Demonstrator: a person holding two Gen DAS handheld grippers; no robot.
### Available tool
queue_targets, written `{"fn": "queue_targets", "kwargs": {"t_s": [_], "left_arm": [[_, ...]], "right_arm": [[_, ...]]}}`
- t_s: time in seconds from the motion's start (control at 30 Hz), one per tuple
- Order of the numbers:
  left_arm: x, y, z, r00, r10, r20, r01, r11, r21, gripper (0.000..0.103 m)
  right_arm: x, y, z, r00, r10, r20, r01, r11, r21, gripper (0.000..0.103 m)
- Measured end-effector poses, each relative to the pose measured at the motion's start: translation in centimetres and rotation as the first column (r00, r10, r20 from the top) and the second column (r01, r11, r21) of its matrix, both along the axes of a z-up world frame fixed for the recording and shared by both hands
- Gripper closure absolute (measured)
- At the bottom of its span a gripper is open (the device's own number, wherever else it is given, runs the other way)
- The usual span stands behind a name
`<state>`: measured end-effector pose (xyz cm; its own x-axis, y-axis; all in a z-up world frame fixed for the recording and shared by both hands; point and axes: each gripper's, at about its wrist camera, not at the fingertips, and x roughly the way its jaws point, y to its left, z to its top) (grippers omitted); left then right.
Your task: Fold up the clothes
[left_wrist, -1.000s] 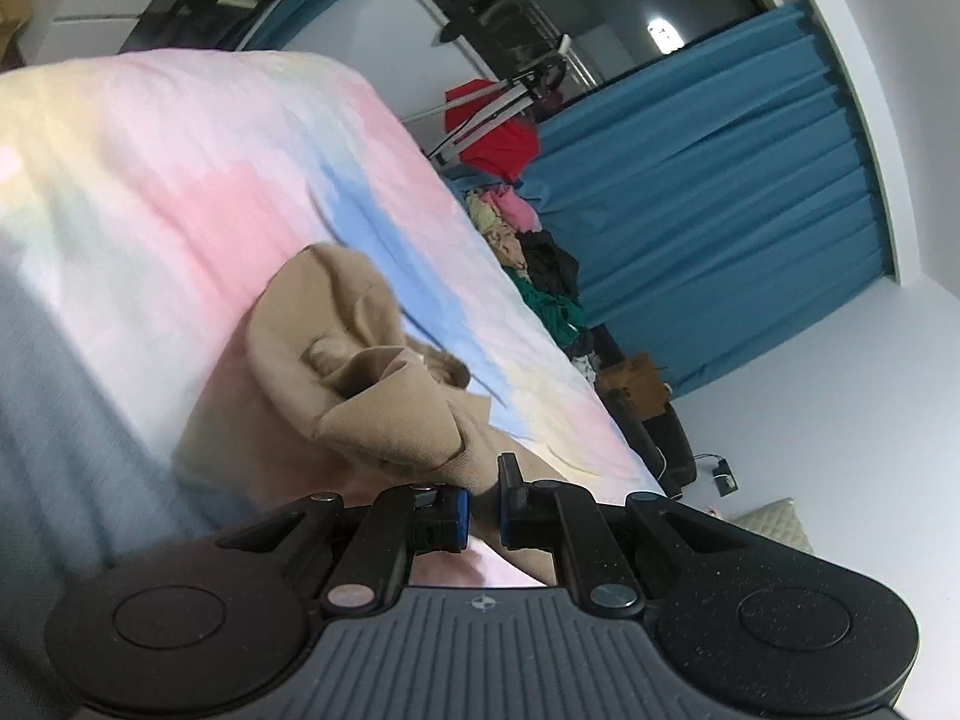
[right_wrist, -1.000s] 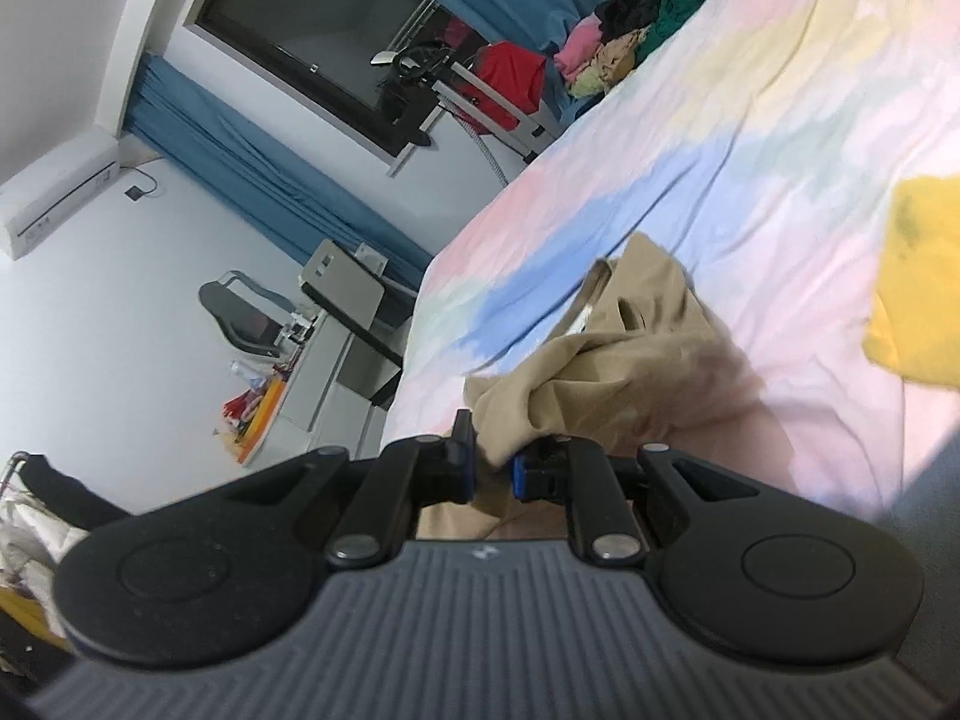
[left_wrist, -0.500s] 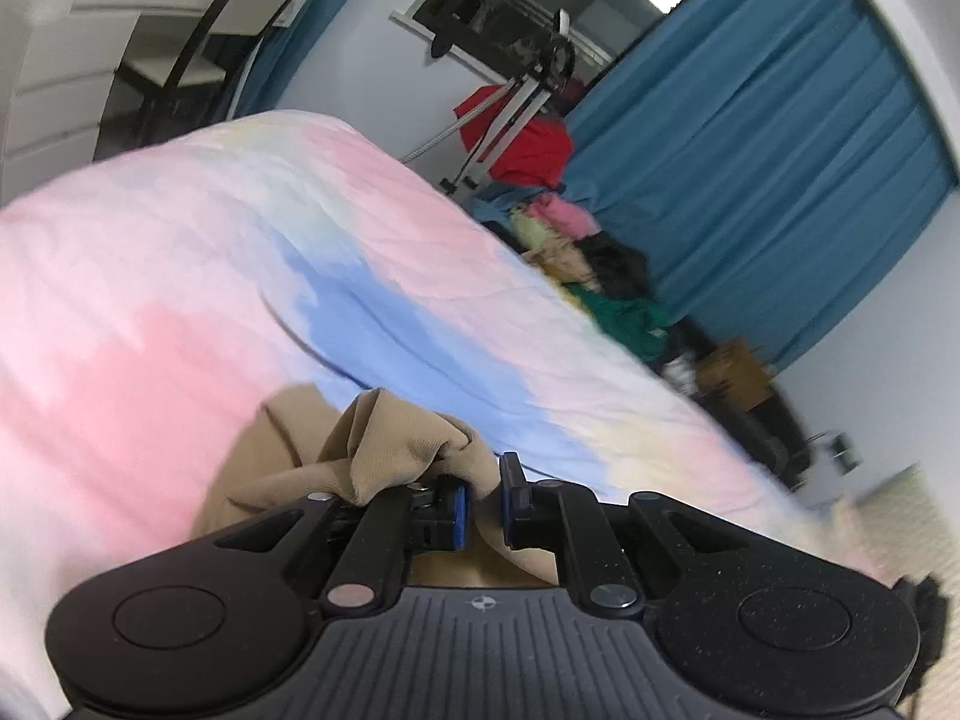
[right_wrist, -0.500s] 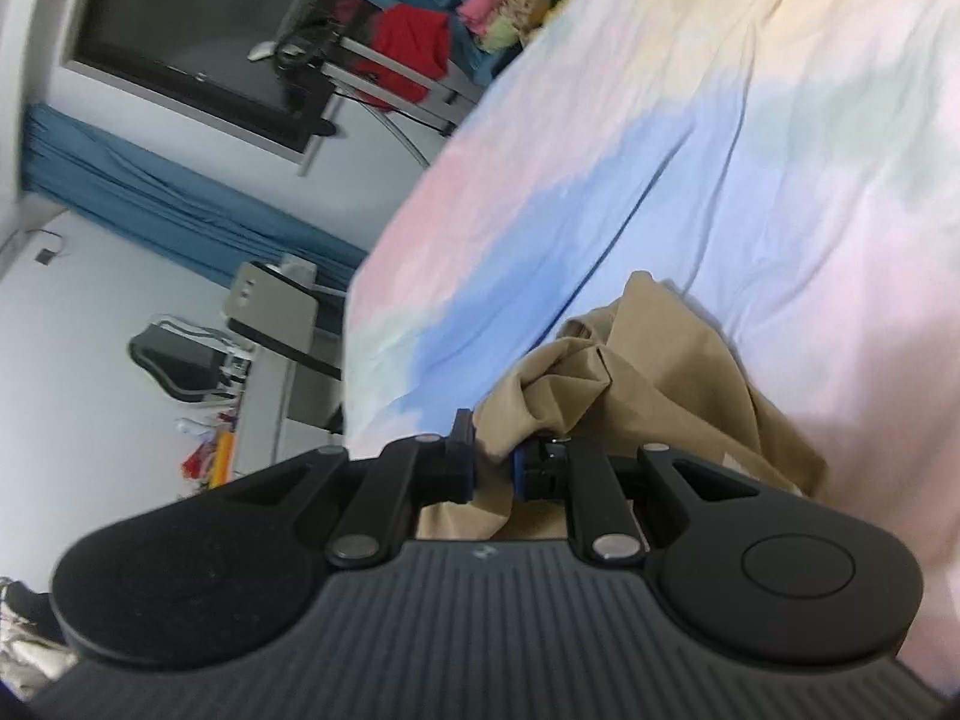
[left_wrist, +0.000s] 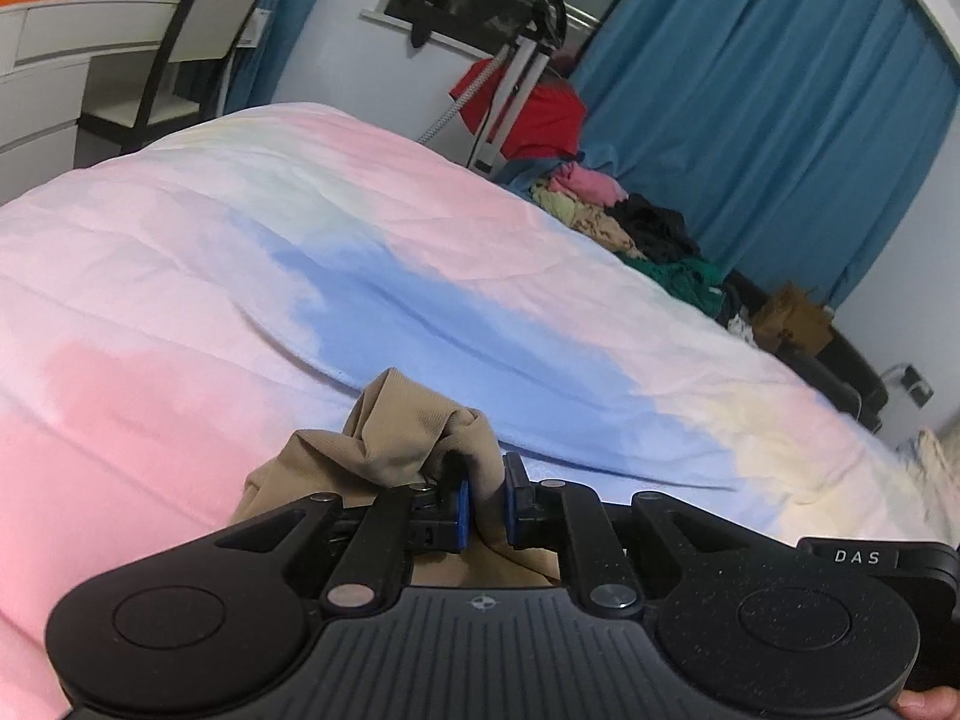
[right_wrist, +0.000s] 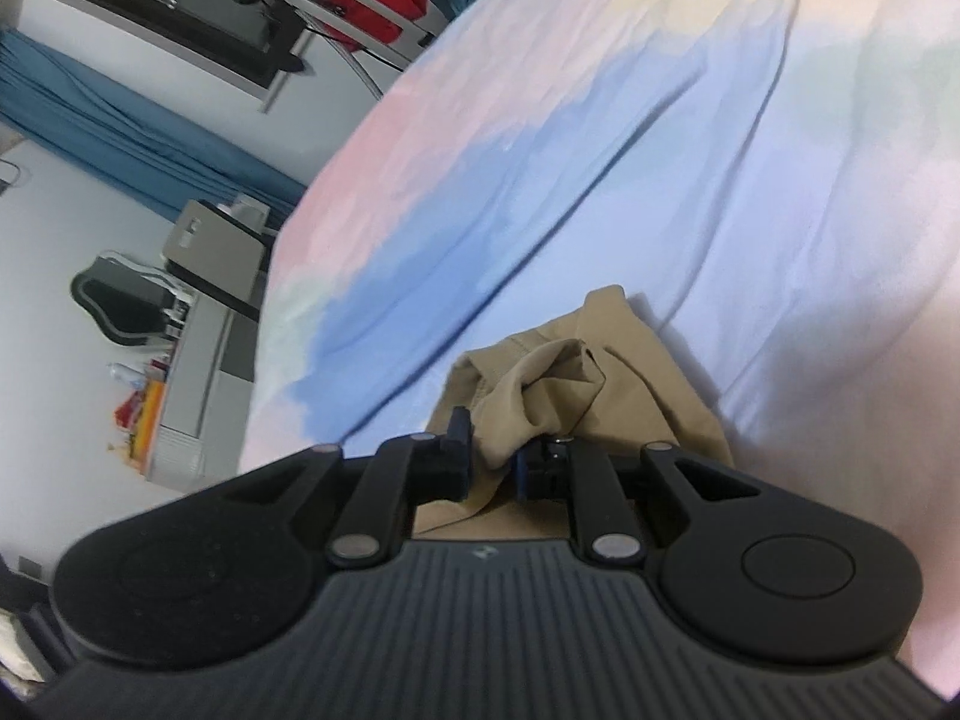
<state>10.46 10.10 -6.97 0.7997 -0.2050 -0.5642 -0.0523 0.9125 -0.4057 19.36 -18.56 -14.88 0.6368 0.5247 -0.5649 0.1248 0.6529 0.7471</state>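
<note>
Left wrist view: left gripper (left_wrist: 485,501) clamped on a bunched fold of the tan garment (left_wrist: 396,438), cloth pinched between the blue pads; garment lies crumpled low on the pastel bedsheet (left_wrist: 420,276), near the blue patch; pile of clothes (left_wrist: 630,228) at the far edge of the bed, blue curtain (left_wrist: 750,120) behind, chair (left_wrist: 198,30) at the desk upper left. Right wrist view: right gripper (right_wrist: 493,459) likewise closed on a ridge of the same tan garment (right_wrist: 600,384), fabric gathered between its fingers; rest of the garment resting on the sheet just ahead.
</note>
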Motion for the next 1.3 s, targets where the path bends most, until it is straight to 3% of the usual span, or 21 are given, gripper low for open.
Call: {"fn": "queue_targets", "kwargs": {"t_s": [0.1,0.13,0.17,0.2,0.23,0.27,0.3,0.37,0.57,0.7,0.77,0.83,1.03,1.3], "left_arm": [[0.6,-0.2,-0.3,1.000,-0.014,-0.007,0.015,1.000,0.019,0.089],[0.8,-0.3,-0.4,1.000,-0.019,-0.010,0.019,0.999,0.026,0.085],[0.8,-0.4,-0.4,1.000,-0.026,-0.003,0.026,0.999,0.031,0.080],[0.7,-0.6,-0.3,0.999,-0.033,0.007,0.033,0.999,0.037,0.067],[0.5,-0.8,-0.2,0.999,-0.045,0.019,0.044,0.998,0.045,0.051],[0.3,-1.2,0.0,0.998,-0.053,0.033,0.051,0.997,0.061,0.042],[-0.1,-1.5,0.1,0.997,-0.055,0.047,0.051,0.995,0.084,0.034],[-0.9,-2.0,0.5,0.997,-0.044,0.065,0.036,0.991,0.130,0.023],[-3.4,-2.8,1.6,0.995,-0.042,0.090,0.019,0.971,0.237,0.018],[-3.9,-2.1,1.5,0.997,-0.035,0.070,0.016,0.965,0.261,0.018],[-3.6,-1.7,1.2,0.998,-0.023,0.055,0.008,0.965,0.261,0.018],[-2.9,-1.4,0.7,0.999,-0.012,0.032,0.003,0.963,0.270,0.018],[-0.9,-1.5,-1.3,0.999,-0.018,-0.036,0.028,0.953,0.301,0.018],[-1.7,-1.6,-1.0,0.998,-0.034,-0.044,0.046,0.947,0.319,0.018]], "right_arm": [[0.4,-0.2,-0.4,1.000,0.014,-0.011,-0.014,1.000,-0.001,0.084],[0.5,-0.2,-0.5,1.000,0.021,-0.007,-0.021,1.000,0.009,0.077],[0.5,-0.2,-0.4,1.000,0.031,0.004,-0.031,0.999,0.030,0.064],[0.5,-0.3,-0.3,0.999,0.041,0.016,-0.041,0.998,0.050,0.055],[0.4,-0.2,-0.1,0.998,0.047,0.033,-0.049,0.997,0.063,0.035],[0.3,0.0,0.3,0.997,0.050,0.055,-0.054,0.996,0.069,0.020],[0.1,0.1,0.8,0.996,0.052,0.076,-0.057,0.996,0.067,0.014],[-0.7,0.3,1.6,0.992,0.053,0.113,-0.057,0.998,0.036,0.015],[-3.3,-0.4,3.0,0.978,0.018,0.206,-0.022,1.000,0.018,0.016],[-4.0,1.0,3.7,0.968,0.106,0.227,-0.072,0.986,-0.150,0.044],[-3.9,1.8,3.6,0.962,0.152,0.228,-0.096,0.966,-0.238,0.064],[-3.6,2.6,3.2,0.958,0.184,0.217,-0.111,0.944,-0.310,0.068],[-1.7,3.9,0.5,0.963,0.209,0.171,-0.123,0.904,-0.409,0.077],[-2.9,4.1,1.0,0.963,0.199,0.183,-0.105,0.900,-0.424,0.074]]}}
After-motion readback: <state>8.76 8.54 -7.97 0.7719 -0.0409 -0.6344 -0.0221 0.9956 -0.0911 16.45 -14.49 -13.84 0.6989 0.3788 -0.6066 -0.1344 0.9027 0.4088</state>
